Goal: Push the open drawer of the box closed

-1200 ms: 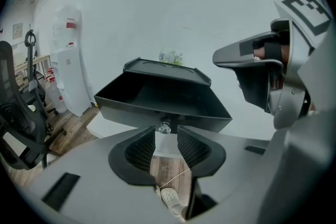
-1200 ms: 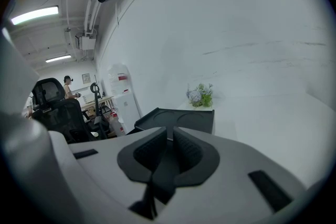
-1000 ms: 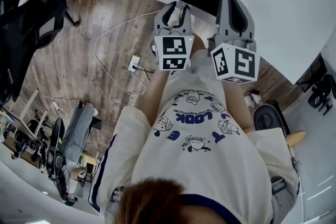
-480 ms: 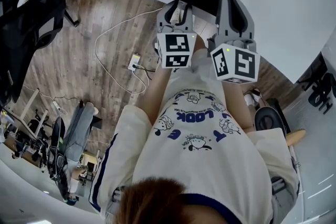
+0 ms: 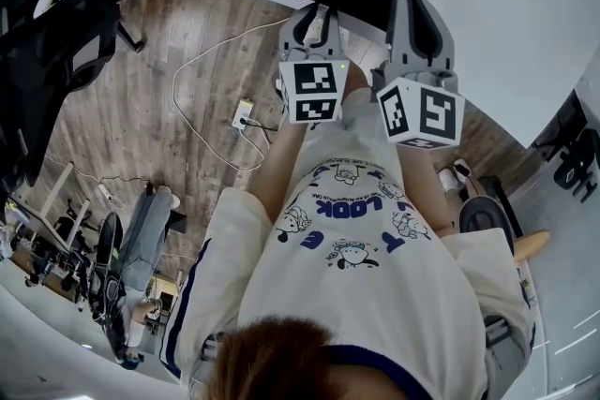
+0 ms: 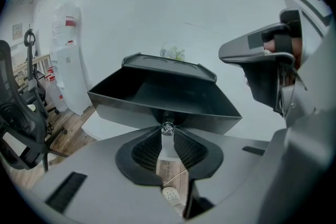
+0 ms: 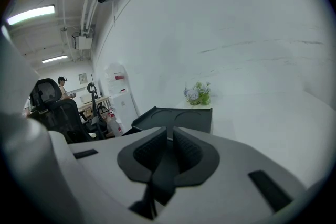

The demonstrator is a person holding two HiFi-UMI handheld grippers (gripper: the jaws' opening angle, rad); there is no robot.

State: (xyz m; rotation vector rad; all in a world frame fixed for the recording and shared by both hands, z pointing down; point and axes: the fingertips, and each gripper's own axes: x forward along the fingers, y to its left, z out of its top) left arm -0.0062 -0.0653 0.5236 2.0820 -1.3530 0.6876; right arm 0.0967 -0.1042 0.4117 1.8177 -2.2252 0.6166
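The left gripper (image 6: 167, 132) has crept a tiny bit nearer the open drawer (image 6: 157, 96), and like the right gripper (image 7: 169, 136) its jaws are pressed together, ready to push.

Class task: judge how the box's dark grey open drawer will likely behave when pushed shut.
The dark grey open drawer looks rigid, with straight thin walls, so it should probably not flex. It appears empty, so likely light. The left gripper is centred on its front by the small knob, so it may slide straight.
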